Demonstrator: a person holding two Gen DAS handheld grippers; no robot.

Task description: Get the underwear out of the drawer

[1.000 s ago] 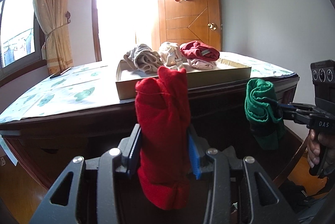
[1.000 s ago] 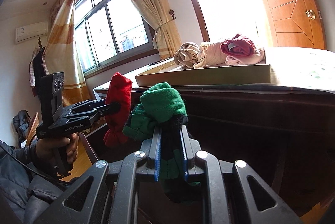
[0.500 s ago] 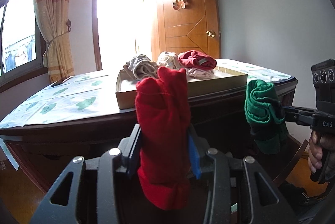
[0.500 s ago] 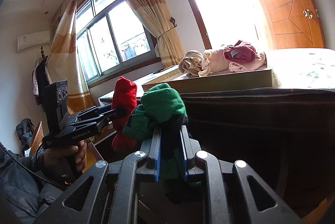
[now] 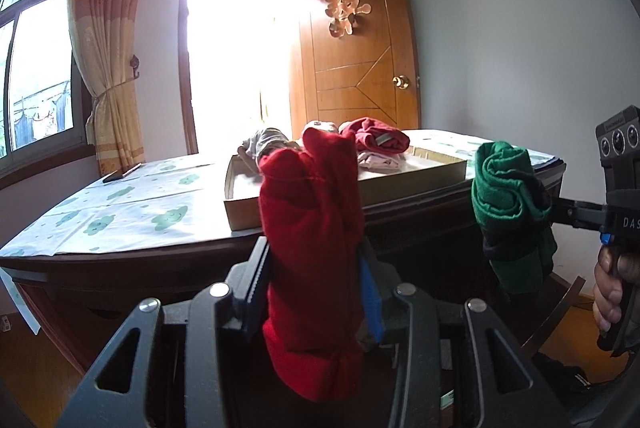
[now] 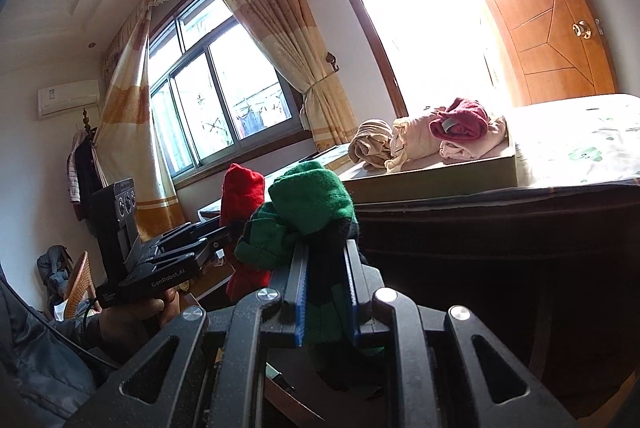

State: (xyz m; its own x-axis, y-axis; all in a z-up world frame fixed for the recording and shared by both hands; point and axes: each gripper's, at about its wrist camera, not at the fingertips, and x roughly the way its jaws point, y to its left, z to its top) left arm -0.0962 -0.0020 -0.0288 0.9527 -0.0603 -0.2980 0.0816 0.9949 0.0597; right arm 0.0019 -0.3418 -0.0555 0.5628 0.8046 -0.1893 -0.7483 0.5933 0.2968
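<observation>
My left gripper [image 5: 314, 292] is shut on a rolled red underwear [image 5: 312, 228], held upright in front of the dark wooden dresser [image 5: 120, 268]. The same red roll [image 6: 242, 196] shows in the right wrist view, at the left gripper's tip [image 6: 224, 234]. My right gripper [image 6: 325, 292] is shut on a rolled green underwear with a dark band [image 6: 308, 204]. In the left wrist view that green roll [image 5: 508, 196] hangs to the right, clamped by the right gripper [image 5: 554, 212]. The drawer itself is hidden below.
A shallow cardboard tray [image 5: 400, 180] on the dresser top holds several rolled garments, beige, pink and dark red [image 5: 376, 138]. A cloud-print cloth [image 5: 120, 204] covers the top. A wooden door [image 5: 360, 48], a curtain [image 5: 104, 28] and a bright window stand behind. A hand [image 5: 612, 288] grips the right tool.
Both views have tilted upward a little, so the dresser top and tray sit lower in frame. Both rolls stay clamped; the grips have not changed.
</observation>
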